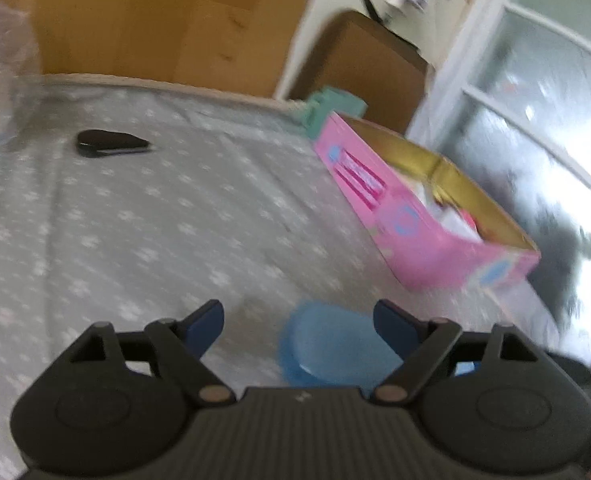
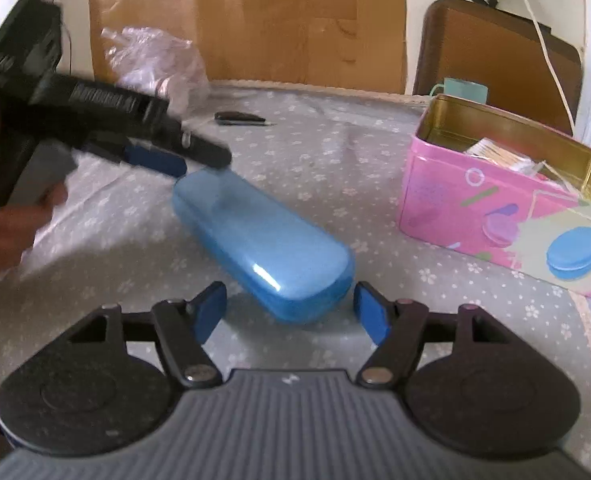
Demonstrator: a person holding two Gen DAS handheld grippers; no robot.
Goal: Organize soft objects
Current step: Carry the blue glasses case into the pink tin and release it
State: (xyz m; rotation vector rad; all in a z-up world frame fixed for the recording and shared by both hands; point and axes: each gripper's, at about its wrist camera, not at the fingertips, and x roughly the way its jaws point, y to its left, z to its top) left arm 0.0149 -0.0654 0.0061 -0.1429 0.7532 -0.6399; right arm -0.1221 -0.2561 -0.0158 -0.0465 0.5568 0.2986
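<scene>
A: Where did the blue case (image 2: 263, 240) lie?

B: On the gray flowered cloth (image 2: 335, 140). Its long way ran from 10 o'clock to 4 o'clock. The near end sat just ahead of the right gripper (image 2: 291, 312), between its blue pads, not touching. That gripper was nearer. It was open and held nothing.

A: And the left gripper (image 2: 199, 160)?

B: Over the far end, open too, holding nothing.

A: What were things like?

B: The pink tin (image 2: 475, 208) at 2 o'clock looked hard, gold inside. The case looked smooth and shiny, with round ends.
</scene>
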